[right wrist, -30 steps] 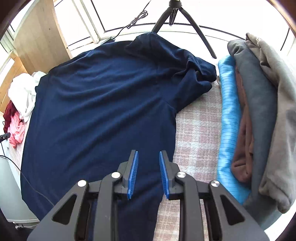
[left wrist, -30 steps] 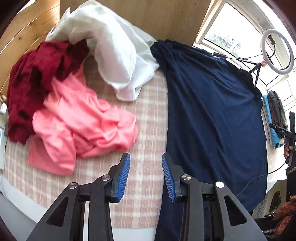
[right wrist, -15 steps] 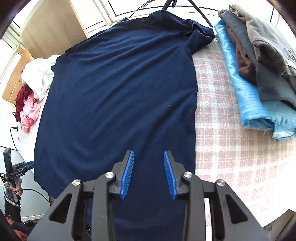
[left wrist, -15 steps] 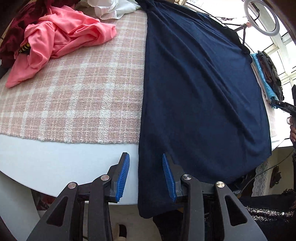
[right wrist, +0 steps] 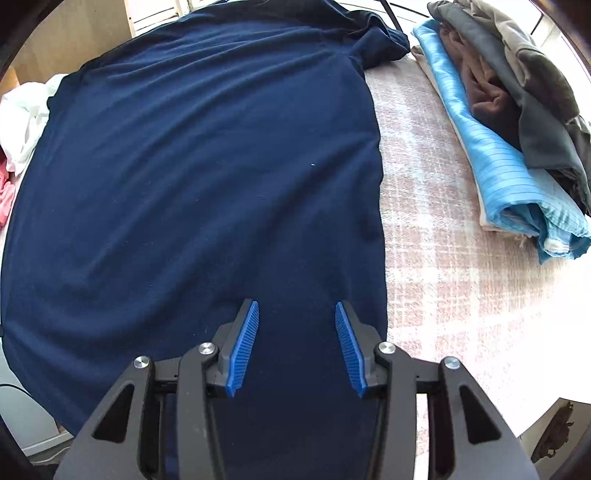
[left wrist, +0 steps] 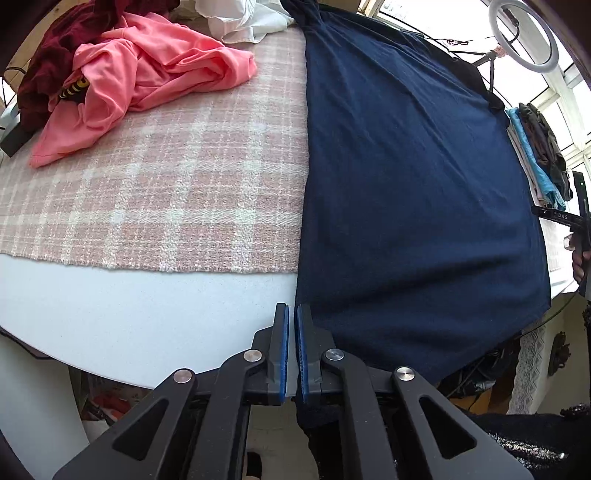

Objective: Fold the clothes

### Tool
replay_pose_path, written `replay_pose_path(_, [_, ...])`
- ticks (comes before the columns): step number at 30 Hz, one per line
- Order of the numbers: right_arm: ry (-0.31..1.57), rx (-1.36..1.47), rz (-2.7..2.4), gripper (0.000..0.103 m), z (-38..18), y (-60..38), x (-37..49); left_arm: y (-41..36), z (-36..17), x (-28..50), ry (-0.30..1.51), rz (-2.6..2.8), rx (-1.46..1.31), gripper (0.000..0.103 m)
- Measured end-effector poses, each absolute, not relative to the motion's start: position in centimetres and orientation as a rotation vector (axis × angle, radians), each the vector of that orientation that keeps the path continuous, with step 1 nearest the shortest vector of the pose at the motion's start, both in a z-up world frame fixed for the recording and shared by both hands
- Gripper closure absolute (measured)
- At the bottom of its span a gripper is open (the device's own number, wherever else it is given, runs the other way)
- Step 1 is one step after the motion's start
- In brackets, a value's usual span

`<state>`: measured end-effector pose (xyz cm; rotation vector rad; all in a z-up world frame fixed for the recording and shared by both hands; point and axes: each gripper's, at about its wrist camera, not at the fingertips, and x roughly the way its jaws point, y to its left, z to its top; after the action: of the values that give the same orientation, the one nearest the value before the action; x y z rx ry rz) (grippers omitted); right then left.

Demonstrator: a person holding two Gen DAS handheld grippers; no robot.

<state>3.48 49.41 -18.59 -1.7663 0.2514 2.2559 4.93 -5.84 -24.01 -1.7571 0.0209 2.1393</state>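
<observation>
1. The navy shirt (right wrist: 207, 177) is the landmark here: it lies spread flat on the table (left wrist: 122, 314), collar end far, hem end draped over the near rim. It is a soft, matte knit with faint long ripples and one sleeve bunched at the far corner.
2. Under the shirt runs the plaid cloth (left wrist: 177, 184), a coarse pink-and-white weave that stops short of the table's smooth white rim (a grippy bed, so the shirt should drag rather than slide).
3. To the right of the shirt sits a folded stack (right wrist: 517, 122): blue striped fabric at the bottom, brown and grey on top.
4. To the left of the shirt is a crumpled heap: a pink top (left wrist: 147, 85), a dark red garment (left wrist: 48, 66) and a white one (left wrist: 243, 18) at the shirt's far corner.
5. The left gripper (left wrist: 291, 350) is at the shirt's near left edge, jaws drawn almost together with a sliver between; whether cloth is pinched there I cannot tell.
6. The right gripper (right wrist: 295, 347) hangs over the shirt's near right part, jaws wide apart and holding nothing.
7. Judging the step as taking the hem corners, it wants a bite on the very edge, both layers caught, the two sides lifted evenly so the thin knit stays square.
</observation>
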Motion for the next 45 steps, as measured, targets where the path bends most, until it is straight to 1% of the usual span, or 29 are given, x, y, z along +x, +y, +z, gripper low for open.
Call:
replay_pose_path(1, [0.256,-1.743,2.28,0.06,-17.1,49.2,3.5,-6.6,-23.3,4.8,-0.013,2.149,-1.743,0.087])
replay_pose_path(3, [0.261,-1.698,2.343,0.06,-13.3,48.6,3.2,-8.4,-21.8,4.5,-0.073,2.168,-1.71,0.086])
replay_pose_path(8, [0.237,-1.596,2.536,0.06,-2.3,45.9,0.8,-12.6,-15.8,1.3,-0.094,2.238,-1.586,0.086])
replay_pose_path(11, [0.145,-1.572,2.639,0.059,3.5,43.1,-2.8,-13.1,-11.5,-2.7,0.002,2.31,-1.491,0.086])
replay_pose_path(12, [0.098,-1.564,2.67,0.059,5.3,42.1,-4.1,-12.7,-10.1,-4.1,0.054,2.324,-1.455,0.083])
replay_pose_path(13, [0.049,-1.56,2.695,0.059,6.3,41.2,-5.8,-12.1,-8.8,-5.5,0.101,2.337,-1.42,0.078])
replay_pose_path(14, [0.0,-1.555,2.718,0.059,7.1,40.3,-7.5,-11.4,-7.6,-7.0,0.146,2.351,-1.385,0.077])
replay_pose_path(17, [-0.15,-1.536,2.784,0.059,9.7,37.7,-12.8,-8.0,-5.5,-11.7,0.203,2.353,-1.295,0.076])
replay_pose_path(19, [-0.253,-1.521,2.825,0.059,11.4,35.9,-16.3,-5.2,-5.4,-14.8,0.239,2.344,-1.255,0.076])
replay_pose_path(22, [-0.313,-1.554,2.879,0.059,10.0,33.8,-21.6,-1.4,-6.5,-19.0,0.242,2.308,-1.257,0.076])
replay_pose_path(24, [-0.335,-1.614,2.905,0.059,7.7,32.6,-24.9,0.6,-7.9,-21.4,0.232,2.277,-1.278,0.076])
replay_pose_path(29, [-0.394,-1.773,2.907,0.059,0.2,30.0,-32.0,4.0,-12.7,-26.4,0.279,2.22,-1.357,0.076])
replay_pose_path(33, [-0.437,-1.886,2.893,0.059,-5.5,28.2,-36.5,6.1,-16.0,-29.9,0.38,2.179,-1.382,0.076])
replay_pose_path(34, [-0.431,-1.901,2.894,0.059,-6.2,28.1,-37.1,6.5,-16.7,-30.7,0.416,2.171,-1.377,0.076])
replay_pose_path(38, [-0.394,-1.959,2.898,0.059,-9.1,28.1,-39.3,8.2,-19.4,-34.0,0.463,2.097,-1.391,0.076])
replay_pose_path(40, [-0.375,-1.988,2.9,0.059,-10.5,28.0,-40.4,8.9,-20.8,-35.0,0.519,2.066,-1.402,0.076])
replay_pose_path(42, [-0.356,-2.017,2.901,0.059,-11.9,28.0,-41.5,9.2,-22.0,-35.5,0.537,2.036,-1.417,0.076])
replay_pose_path(43, [-0.347,-2.031,2.902,0.059,-12.6,28.0,-42.0,9.1,-22.5,-35.7,0.529,2.02,-1.432,0.079])
replay_pose_path(44, [-0.337,-2.046,2.902,0.059,-13.3,27.9,-42.6,8.9,-22.6,-35.6,0.523,2.019,-1.425,0.084])
replay_pose_path(45, [-0.344,-2.05,2.89,0.059,-13.7,28.0,-42.8,8.7,-22.4,-35.3,0.52,2.025,-1.409,0.1])
